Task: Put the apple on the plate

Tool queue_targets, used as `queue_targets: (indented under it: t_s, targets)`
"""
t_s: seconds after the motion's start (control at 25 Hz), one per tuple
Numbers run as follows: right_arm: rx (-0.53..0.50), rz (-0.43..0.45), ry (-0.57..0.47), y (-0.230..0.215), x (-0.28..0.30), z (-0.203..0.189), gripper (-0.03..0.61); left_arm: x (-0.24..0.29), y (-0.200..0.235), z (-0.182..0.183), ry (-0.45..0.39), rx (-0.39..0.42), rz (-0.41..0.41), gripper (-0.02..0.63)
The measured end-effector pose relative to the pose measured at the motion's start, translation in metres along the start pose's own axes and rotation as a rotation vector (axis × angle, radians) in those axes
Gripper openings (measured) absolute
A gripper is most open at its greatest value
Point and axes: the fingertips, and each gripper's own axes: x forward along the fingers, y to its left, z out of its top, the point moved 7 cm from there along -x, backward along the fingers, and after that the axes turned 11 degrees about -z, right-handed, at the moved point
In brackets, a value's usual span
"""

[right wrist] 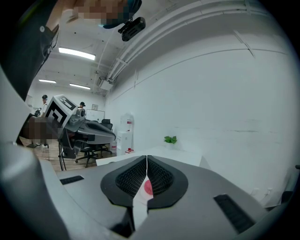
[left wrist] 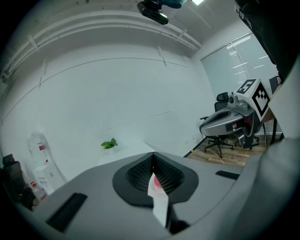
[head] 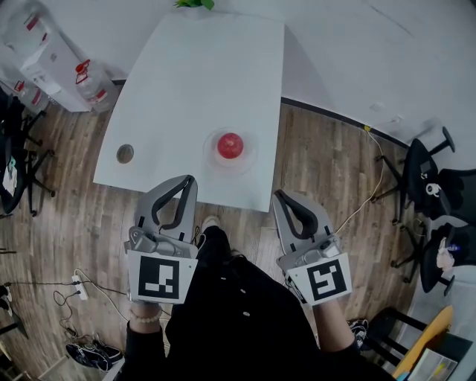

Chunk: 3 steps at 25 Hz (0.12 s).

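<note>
A red apple [head: 230,146] rests on a clear plate [head: 251,161] near the front edge of the white table [head: 201,74]. My left gripper [head: 190,179] hovers at the table's front edge, left of the plate, shut and holding nothing. On the other side my right gripper [head: 280,195] is just off the table's front right corner, also shut and empty. In the left gripper view the left gripper [left wrist: 153,153] shows the apple [left wrist: 157,183] through the slit below its closed jaws. The right gripper [right wrist: 146,157] likewise frames the apple [right wrist: 148,188].
A round cable hole [head: 125,153] sits near the table's front left corner, and a small green plant [head: 195,4] at its far end. Water bottles [head: 91,79] stand at the left. Office chairs [head: 428,175] are at the right. A power strip [head: 78,287] lies on the wooden floor.
</note>
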Motion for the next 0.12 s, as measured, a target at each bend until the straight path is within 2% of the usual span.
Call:
queue_targets:
  t_s: [0.12]
  targets:
    - [-0.001, 0.004, 0.014, -0.0001, 0.0001, -0.0001, 0.043, 0.0005, 0.0005, 0.0008, -0.001, -0.005, 0.001, 0.014]
